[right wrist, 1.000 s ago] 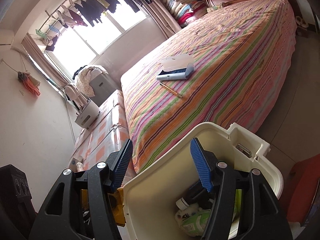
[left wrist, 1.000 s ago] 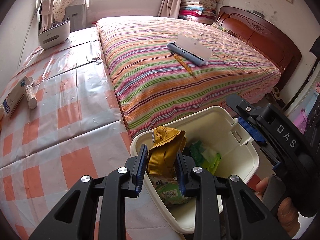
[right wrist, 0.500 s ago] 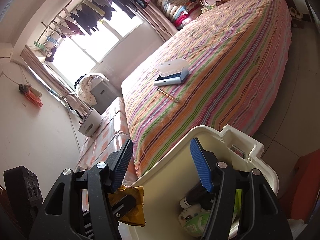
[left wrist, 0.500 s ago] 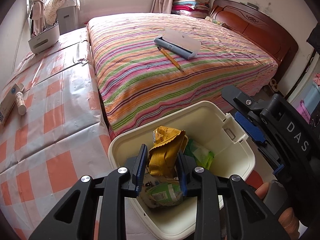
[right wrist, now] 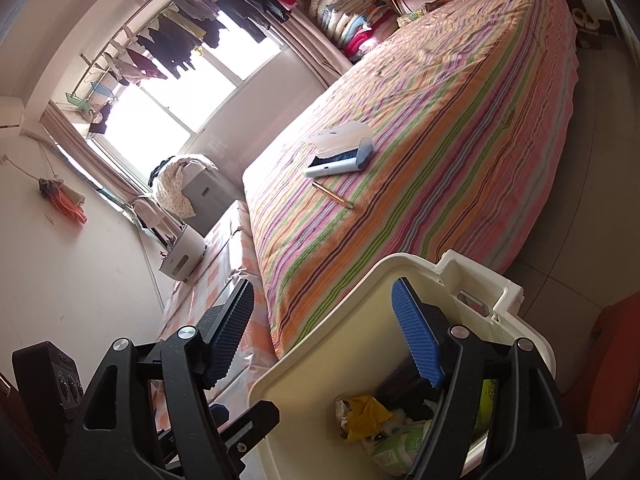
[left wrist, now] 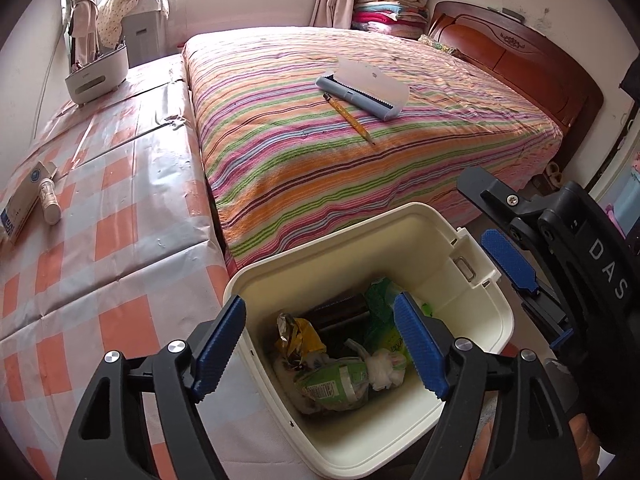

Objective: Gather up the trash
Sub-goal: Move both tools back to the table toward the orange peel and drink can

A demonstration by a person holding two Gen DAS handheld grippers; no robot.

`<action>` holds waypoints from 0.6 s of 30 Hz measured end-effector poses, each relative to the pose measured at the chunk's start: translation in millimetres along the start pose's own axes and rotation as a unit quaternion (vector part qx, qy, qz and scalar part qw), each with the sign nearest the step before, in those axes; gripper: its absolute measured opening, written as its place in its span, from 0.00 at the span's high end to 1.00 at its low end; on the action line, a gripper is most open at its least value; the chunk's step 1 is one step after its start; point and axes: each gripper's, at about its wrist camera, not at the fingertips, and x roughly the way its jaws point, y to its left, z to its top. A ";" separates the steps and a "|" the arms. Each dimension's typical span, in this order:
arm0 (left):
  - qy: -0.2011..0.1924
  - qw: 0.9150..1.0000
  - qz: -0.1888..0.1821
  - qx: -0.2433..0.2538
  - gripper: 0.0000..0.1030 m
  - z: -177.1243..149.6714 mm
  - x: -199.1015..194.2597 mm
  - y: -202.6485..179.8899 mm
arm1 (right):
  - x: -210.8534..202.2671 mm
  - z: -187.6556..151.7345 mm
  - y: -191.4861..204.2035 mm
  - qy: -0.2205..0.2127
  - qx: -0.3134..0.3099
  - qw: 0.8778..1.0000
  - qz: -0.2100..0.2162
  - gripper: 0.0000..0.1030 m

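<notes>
- Bedroom: striped bed [left wrist: 360, 152] ahead, checked cover [left wrist: 100, 240] to its left, cream bin [left wrist: 472, 412] at the bed's foot.
- Left gripper [left wrist: 320, 348] over the bin, jaws opening wide, nothing between the pads.
- Yellow wrapper [left wrist: 298, 334], pinched a second ago, now down in the bin beside a green packet [left wrist: 336, 384] and other litter.
- One more piece binned, then; left gripper free for the next.
- Right gripper [right wrist: 322, 336] at the bin's rim, jaws opening too; rim wall between the pads, not clamped.
- Bin apparently no longer gripped, resting by itself.
- Left on the bed: pencil [left wrist: 349, 117] and blue-and-white case [left wrist: 362, 88], just beside each other; whether trash, hard to judge.
- On the checked cover: box [left wrist: 22, 204] and tube [left wrist: 50, 200], touching.
- Legible: "DAS" on the right gripper's body, left view. Print on packet and box too small to read.
</notes>
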 end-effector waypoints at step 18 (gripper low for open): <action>-0.040 0.998 0.030 -0.033 0.27 -7.1 -45.6 59.8 | 12.5 -17.8 31.8 0.016 -0.038 0.999 0.010 0.23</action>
